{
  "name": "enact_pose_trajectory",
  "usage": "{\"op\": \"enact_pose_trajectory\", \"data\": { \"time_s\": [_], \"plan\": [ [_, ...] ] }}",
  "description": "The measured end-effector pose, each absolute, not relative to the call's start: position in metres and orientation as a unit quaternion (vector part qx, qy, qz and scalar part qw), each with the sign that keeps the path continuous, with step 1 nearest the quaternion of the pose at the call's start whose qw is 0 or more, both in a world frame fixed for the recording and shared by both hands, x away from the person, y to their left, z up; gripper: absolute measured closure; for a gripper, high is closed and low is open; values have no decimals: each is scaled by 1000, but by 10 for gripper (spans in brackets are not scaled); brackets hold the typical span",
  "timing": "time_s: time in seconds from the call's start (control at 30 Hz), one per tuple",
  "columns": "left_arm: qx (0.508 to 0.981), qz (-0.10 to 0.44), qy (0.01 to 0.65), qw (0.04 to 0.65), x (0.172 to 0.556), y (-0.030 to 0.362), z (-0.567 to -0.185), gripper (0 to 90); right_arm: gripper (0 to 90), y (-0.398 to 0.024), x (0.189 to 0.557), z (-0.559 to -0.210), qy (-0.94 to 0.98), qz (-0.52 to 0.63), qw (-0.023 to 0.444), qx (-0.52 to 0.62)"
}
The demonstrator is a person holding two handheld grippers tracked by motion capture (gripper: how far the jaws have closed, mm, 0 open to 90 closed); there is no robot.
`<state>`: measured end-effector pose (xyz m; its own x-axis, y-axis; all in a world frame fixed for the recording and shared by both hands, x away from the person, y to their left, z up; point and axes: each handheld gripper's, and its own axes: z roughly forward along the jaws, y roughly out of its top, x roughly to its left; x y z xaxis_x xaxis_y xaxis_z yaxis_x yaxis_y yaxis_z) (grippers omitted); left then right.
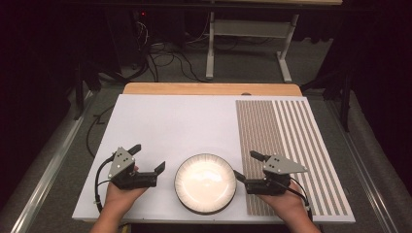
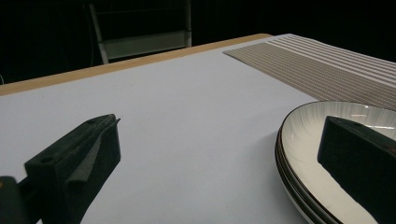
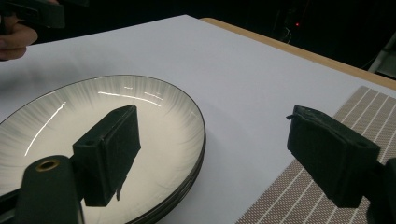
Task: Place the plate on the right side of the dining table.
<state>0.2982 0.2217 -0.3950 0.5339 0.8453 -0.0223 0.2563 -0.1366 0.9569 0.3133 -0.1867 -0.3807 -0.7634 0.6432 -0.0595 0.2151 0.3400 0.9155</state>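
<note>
Plates (image 1: 205, 183) flanked by left gripper (image 1: 150, 160) and right gripper (image 1: 245, 167), both held open and empty; top rim should be pinched squarely; lower plates left undisturbed.

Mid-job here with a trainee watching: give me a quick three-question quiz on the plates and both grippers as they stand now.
1. True or false: the plates lie on the striped mat.
2. Which gripper reaches over the plates' rim: A left gripper, B right gripper, C both?
3. Fill in: the edge in the gripper views shows a ___ of plates, not one.

Key: 1 false, they lie on the white sheet beside the mat. 2 C. 3 stack.
</note>
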Motion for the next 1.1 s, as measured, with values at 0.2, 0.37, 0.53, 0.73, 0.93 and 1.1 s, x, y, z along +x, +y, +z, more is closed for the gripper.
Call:
{"op": "enact_pose_trajectory", "data": {
  "time_s": [0.2,0.37,0.53,0.73,0.93,1.1],
  "plan": [
    [701,280,390,528,297,220,-394,0,267,-176,313,-378,796,503,193,275],
    [701,278,389,529,297,218,-395,0,344,-168,315,-373,801,501,192,266],
    [702,278,388,529,297,218,-395,0,450,-163,316,-373,803,502,184,263],
    [702,278,388,529,297,218,-394,0,608,-161,312,-375,811,494,181,254],
    [702,277,388,530,296,218,-394,0,718,-160,308,-379,821,480,185,248],
    [702,278,387,530,296,217,-394,0,814,-163,310,-378,824,476,178,251]
  ]
}}
